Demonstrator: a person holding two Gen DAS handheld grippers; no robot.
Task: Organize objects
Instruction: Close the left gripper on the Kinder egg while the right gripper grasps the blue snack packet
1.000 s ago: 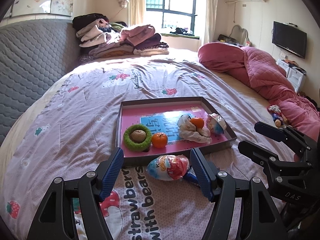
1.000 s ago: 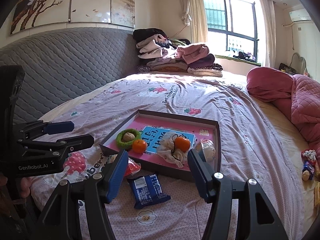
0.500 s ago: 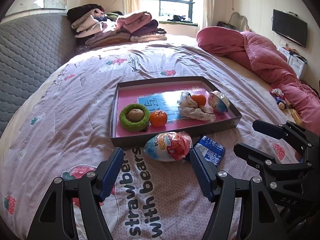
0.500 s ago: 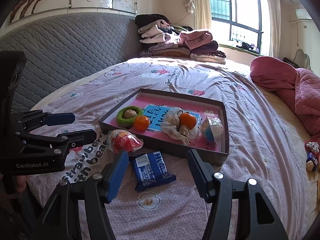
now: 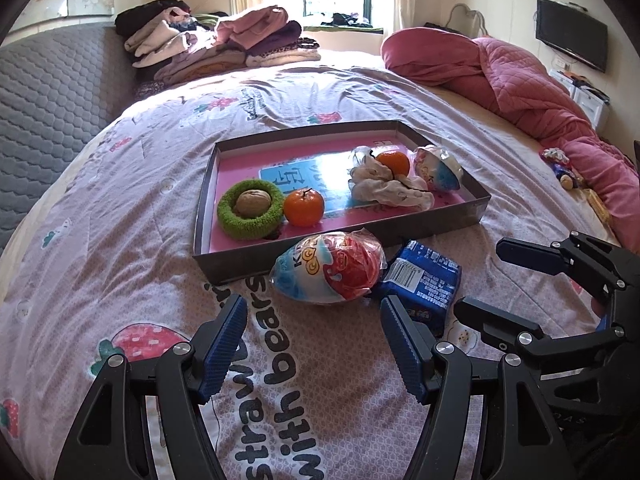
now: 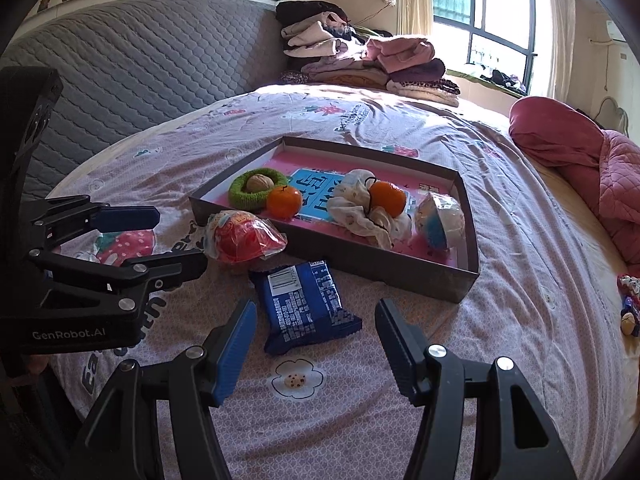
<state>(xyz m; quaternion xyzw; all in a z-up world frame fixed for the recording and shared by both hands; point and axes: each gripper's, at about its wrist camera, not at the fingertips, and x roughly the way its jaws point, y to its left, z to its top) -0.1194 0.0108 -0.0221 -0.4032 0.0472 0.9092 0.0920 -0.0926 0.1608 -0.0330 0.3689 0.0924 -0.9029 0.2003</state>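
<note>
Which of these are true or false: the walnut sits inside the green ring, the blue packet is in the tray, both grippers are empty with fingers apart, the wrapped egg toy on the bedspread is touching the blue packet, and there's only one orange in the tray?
1. The walnut sits inside the green ring. True.
2. The blue packet is in the tray. False: it lies on the bedspread, in front of the tray.
3. The left gripper and the right gripper are empty, fingers apart. True.
4. The wrapped egg toy touches the blue packet. True: its wrapper meets the packet in both views.
5. Only one orange is in the tray. False: there are two, one beside the green ring, one on the white cloth.
</note>
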